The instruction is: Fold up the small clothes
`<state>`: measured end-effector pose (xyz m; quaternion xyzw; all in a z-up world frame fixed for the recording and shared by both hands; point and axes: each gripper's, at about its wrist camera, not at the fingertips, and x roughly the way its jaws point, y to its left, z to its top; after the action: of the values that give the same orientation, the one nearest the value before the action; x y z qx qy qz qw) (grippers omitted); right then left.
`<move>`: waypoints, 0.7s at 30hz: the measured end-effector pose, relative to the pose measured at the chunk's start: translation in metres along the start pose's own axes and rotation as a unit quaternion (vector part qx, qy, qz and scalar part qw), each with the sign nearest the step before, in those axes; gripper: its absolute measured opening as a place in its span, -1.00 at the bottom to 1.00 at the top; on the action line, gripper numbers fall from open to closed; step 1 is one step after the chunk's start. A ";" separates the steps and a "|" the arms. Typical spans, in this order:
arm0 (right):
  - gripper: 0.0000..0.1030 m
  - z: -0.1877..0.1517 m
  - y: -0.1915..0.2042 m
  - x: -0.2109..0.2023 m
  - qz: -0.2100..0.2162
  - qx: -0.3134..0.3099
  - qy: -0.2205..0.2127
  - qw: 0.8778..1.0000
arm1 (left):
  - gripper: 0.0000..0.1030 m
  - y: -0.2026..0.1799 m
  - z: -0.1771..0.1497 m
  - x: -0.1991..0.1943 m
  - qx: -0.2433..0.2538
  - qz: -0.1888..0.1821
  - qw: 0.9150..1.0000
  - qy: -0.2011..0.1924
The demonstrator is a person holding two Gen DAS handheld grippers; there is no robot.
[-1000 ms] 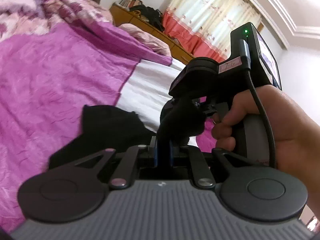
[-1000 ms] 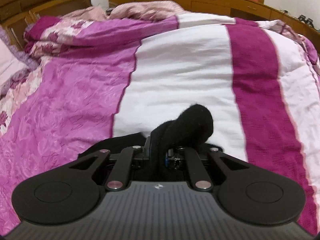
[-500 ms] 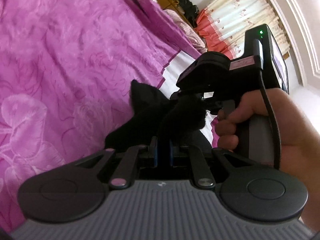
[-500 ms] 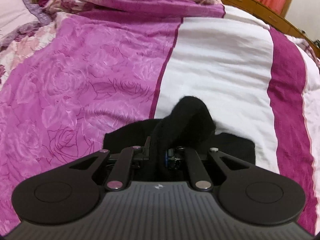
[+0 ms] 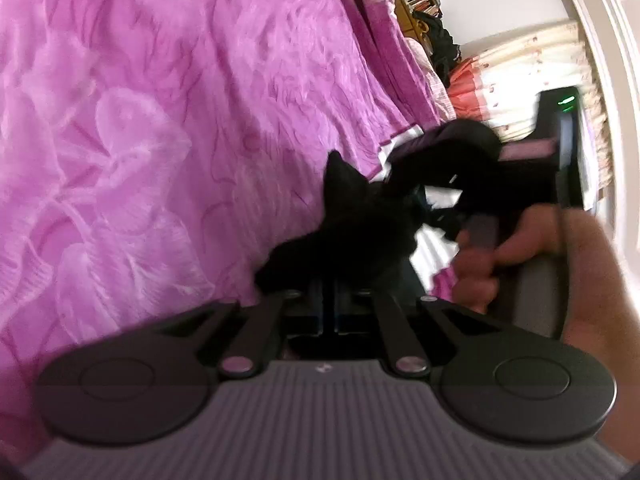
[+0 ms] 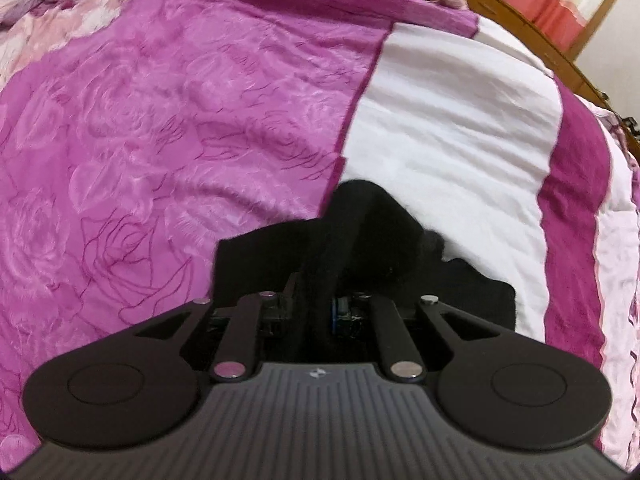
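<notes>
Black knit, soft and fuzzy, was all I had to work with: the small garment [image 6: 280,264] lay on the bed [image 6: 160,128], straddling the seam between the pink rose-patterned panel and the white stripe. Part of it was already down flat on the quilt, while an upper layer rose in a hump toward both tools.

My left gripper [image 5: 328,300] was pinched tight on one edge of the cloth, jaws together with fabric running up out of them. My right gripper [image 6: 320,304] also had the black fabric between its jaws, though they were starting to part. In the left view I could see the right tool and the hand [image 5: 532,248] holding it just beside mine, both low over the bed.

I judged the fold about midway: the top layer had been carried over the lower one and brought down, but not released or smoothed. The picture was blurred and the cloth so dark that I could not tell whether the edges lined up. Left to do: let go with both, press the fold flat, perhaps fold once more.
</notes>
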<state>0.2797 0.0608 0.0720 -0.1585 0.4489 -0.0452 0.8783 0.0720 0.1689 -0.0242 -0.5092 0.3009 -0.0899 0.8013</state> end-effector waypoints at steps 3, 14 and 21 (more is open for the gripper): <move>-0.32 0.004 -0.011 -0.014 0.082 0.033 -0.032 0.996 | -0.97 -0.015 -0.009 -0.004 0.056 0.052 0.997 -0.022; 0.31 0.017 -0.061 -0.026 0.024 -0.021 -0.136 0.990 | -0.92 -0.054 -0.036 -0.051 0.199 0.092 0.972 -0.089; 0.31 -0.057 -0.087 -0.027 0.007 0.101 -0.142 0.985 | 0.63 -0.029 0.035 -0.004 0.121 -0.010 0.992 -0.030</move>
<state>0.2240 -0.0293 0.0897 -0.0708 0.3136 -0.0614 0.9449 0.0936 0.1837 0.0132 -0.4140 0.2587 -0.1179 0.8647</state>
